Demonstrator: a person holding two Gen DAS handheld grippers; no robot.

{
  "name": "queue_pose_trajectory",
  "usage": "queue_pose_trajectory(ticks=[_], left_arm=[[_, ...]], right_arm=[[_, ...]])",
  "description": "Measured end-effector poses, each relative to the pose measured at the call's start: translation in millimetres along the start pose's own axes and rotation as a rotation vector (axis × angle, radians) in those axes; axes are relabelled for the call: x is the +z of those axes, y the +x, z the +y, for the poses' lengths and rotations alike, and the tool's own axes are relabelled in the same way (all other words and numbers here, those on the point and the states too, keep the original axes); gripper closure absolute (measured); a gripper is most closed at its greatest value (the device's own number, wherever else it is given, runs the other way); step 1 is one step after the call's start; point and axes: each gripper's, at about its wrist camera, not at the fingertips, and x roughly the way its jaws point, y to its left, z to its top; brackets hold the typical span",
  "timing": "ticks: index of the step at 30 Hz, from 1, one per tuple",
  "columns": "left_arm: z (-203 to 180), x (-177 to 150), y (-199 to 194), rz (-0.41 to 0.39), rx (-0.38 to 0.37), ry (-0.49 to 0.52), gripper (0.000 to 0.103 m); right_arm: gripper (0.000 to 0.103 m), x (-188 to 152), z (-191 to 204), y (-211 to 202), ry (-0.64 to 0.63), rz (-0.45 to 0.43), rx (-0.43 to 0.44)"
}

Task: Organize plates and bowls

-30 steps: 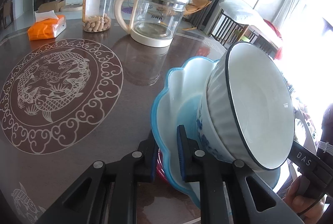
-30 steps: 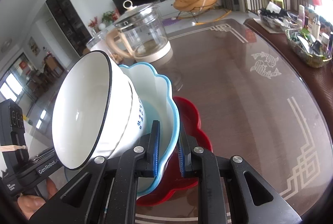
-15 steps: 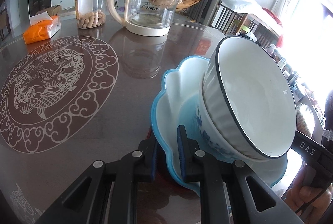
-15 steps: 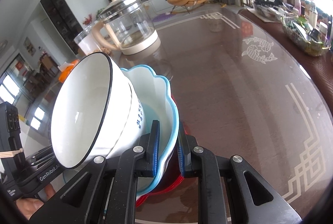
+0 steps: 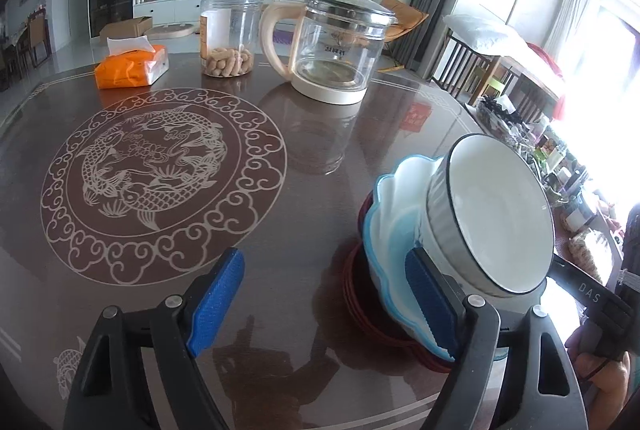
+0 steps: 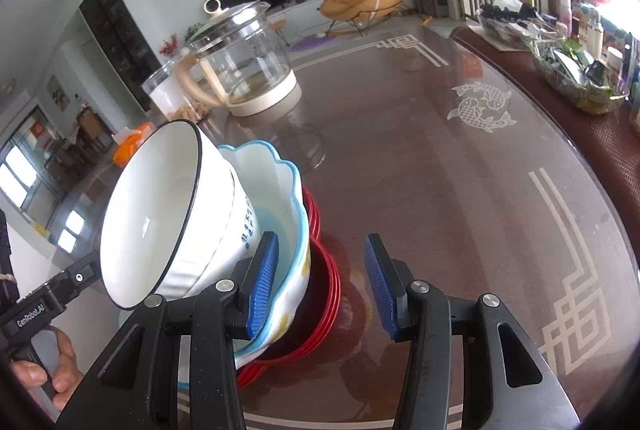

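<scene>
Both grippers have let go of the scalloped blue plate's rim since the earlier frames, and their jaws are opening. On the glossy brown patterned table (image 5: pixel 304 190), lower right of the left view, sits the stack: red scalloped plates (image 6: pixel 324 294), the scalloped blue plate (image 5: pixel 394 214), then the white dark-rimmed bowl (image 5: pixel 496 214). The left gripper (image 5: pixel 324 306) stands wide, empty; the right gripper (image 6: pixel 320 290) straddles the plates' edges without pressing.

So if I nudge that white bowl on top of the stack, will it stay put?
Probably not. The white bowl looks glazed and slick, and it sits tilted in the blue dish, so it could slide or tip. It looks like ceramic: rigid, fairly heavy, likely to chip if it drops onto the table.
</scene>
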Motion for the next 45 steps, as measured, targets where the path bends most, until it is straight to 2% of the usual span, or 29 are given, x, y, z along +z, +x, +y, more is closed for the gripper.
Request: queue_pose_trajectory(ticks=[3, 4, 7, 10, 14, 16, 21, 28, 33, 35, 38, 40, 43, 45], left_arm=[[5, -8, -6, -0.002, 0.081, 0.030, 0.020], [6, -12, -9, -0.002, 0.118, 0.049, 0.020], [5, -23, -16, 0.003, 0.228, 0.121, 0.020], [2, -34, -26, 0.002, 0.275, 0.172, 0.016], [1, -44, -44, -0.002, 0.246, 0.172, 0.012], [1, -45, -52, 0.004, 0.228, 0.159, 0.005], [-1, -47, -73, -0.037, 0.233, 0.152, 0.005], [6, -49, -95, -0.065, 0.227, 0.124, 0.005], [2, -56, -107, -0.120, 0.283, 0.159, 0.005], [-1, -59, -112, -0.140, 0.275, 0.183, 0.005], [-3, -61, -115, -0.113, 0.208, 0.179, 0.005], [-4, -62, -117, -0.100, 0.189, 0.161, 0.005], [-9, -61, -120, -0.070, 0.191, 0.170, 0.005], [-13, -58, -126, -0.058, 0.210, 0.190, 0.005]], right_arm=[[0.053, 0, 3, -9, -0.010, -0.019, -0.022], [0.049, 0, 5, -14, -0.015, -0.029, -0.037], [0.039, -2, 12, -32, -0.038, -0.059, -0.115], [0.036, -6, 21, -47, -0.063, -0.066, -0.205], [0.035, -14, 35, -62, -0.114, -0.055, -0.310], [0.034, -18, 43, -69, -0.149, -0.051, -0.345], [0.033, -26, 58, -87, -0.223, -0.074, -0.405], [0.031, -29, 64, -103, -0.240, -0.091, -0.458], [0.031, -32, 68, -111, -0.260, -0.090, -0.498], [0.031, -33, 70, -114, -0.270, -0.090, -0.508], [0.031, -34, 72, -120, -0.286, -0.097, -0.529], [0.031, -34, 73, -122, -0.299, -0.097, -0.539], [0.031, -31, 74, -129, -0.365, -0.083, -0.562], [0.031, -26, 75, -140, -0.448, -0.086, -0.612]])
